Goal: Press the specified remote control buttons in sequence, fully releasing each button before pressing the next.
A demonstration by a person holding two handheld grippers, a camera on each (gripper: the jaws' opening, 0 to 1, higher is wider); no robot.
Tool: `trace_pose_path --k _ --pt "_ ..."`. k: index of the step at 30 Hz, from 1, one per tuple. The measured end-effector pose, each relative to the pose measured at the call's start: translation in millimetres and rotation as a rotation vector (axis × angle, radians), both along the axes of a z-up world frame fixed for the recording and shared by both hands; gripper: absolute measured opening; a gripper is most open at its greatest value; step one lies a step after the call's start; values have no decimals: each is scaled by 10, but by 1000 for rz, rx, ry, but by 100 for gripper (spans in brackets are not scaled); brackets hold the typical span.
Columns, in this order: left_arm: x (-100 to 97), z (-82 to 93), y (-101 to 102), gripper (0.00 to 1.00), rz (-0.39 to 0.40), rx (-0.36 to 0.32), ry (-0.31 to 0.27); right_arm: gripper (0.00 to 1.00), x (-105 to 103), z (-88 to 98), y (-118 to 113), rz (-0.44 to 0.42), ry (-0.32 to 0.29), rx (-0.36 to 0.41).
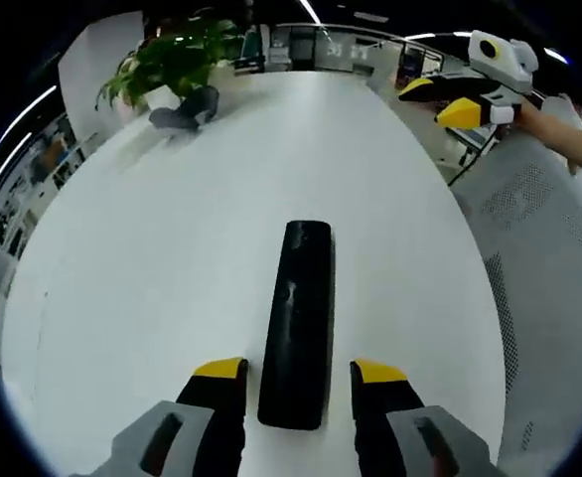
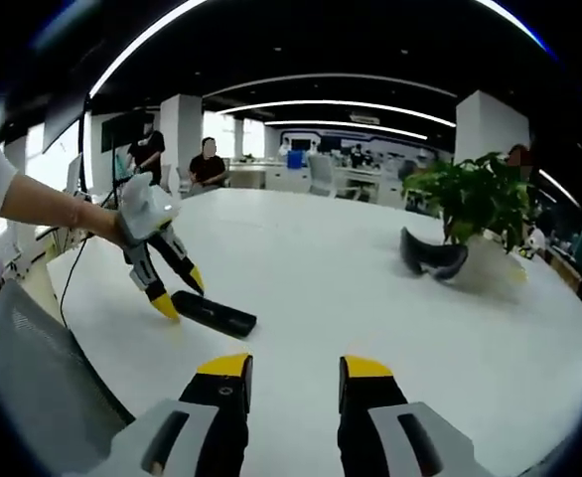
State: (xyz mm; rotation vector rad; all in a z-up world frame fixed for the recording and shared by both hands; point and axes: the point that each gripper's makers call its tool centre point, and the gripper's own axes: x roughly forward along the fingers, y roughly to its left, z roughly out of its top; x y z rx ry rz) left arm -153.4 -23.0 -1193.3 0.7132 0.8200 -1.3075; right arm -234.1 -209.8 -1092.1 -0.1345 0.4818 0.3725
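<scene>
Matte black slab remote (image 1: 297, 323) (oblong), smooth white table (image 1: 152, 258)

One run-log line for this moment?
left gripper: open, jaws straddling remote | right gripper: open, raised off table | no button pressed

A slim black remote control (image 1: 297, 323) lies flat on a white bench (image 1: 152, 258), seen in the left gripper view running lengthwise away from the camera, its near end between the two yellow-tipped jaws and untouched by either. Its glossy top shows faint raised buttons. In the right gripper view the remote control (image 2: 215, 313) rests near the bench's left edge.
</scene>
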Motion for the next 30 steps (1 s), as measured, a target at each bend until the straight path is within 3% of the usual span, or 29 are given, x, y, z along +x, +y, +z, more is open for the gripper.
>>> trace_pose_path --k 9,16,30 --pt "-29 4 -38 25 -54 -31 -9 31 2 -22 -1 2 11 -7" --pt "-141 5 -39 24 -128 -29 -16 31 -2 -39 -24 -9 21 -10" --pt "-449 -13 10 23 -137 15 -8 29 -16 -48 3 8 27 -8"
